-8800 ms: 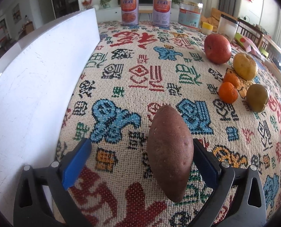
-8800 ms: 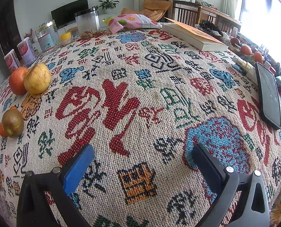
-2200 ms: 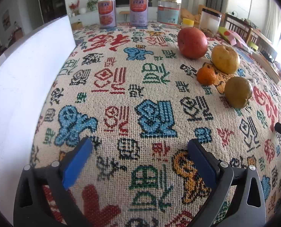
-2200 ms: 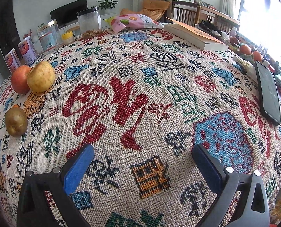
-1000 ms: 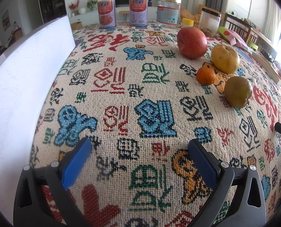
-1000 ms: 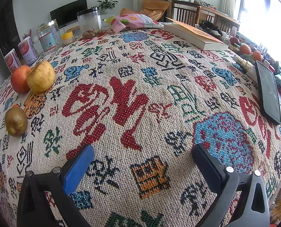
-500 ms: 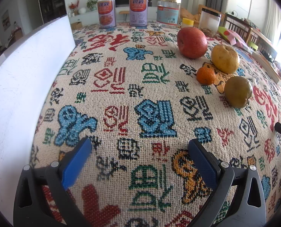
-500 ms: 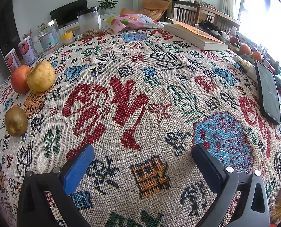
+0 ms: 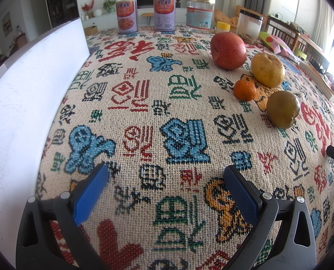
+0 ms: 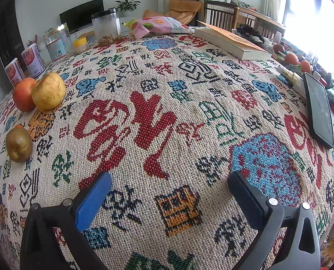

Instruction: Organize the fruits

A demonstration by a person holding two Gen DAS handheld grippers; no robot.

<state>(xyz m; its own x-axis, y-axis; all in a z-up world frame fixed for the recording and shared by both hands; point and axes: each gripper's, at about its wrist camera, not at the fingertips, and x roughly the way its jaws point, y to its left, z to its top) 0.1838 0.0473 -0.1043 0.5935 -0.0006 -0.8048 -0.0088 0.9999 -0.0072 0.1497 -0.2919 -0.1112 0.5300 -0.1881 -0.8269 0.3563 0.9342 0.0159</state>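
Our left gripper (image 9: 165, 185) low over woven patterned worktop cloth (image 9: 144, 103), fingers wide apart, nothing held. Our right gripper (image 10: 170, 194) same: spread, empty, level. Between picks, we judge. Beyond, fruits in line: brownish-green pear (image 9: 283, 109), small orange tangerine (image 9: 244, 90), yellow pear (image 9: 267, 69), red apple (image 9: 227, 50). Next: reach right-forward to nearest pear, straddle it, then close.

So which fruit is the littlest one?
The orange mandarin. It is much smaller than the red apple, the yellow pear and the brownish-green pear around it, and it is the only orange-coloured one.
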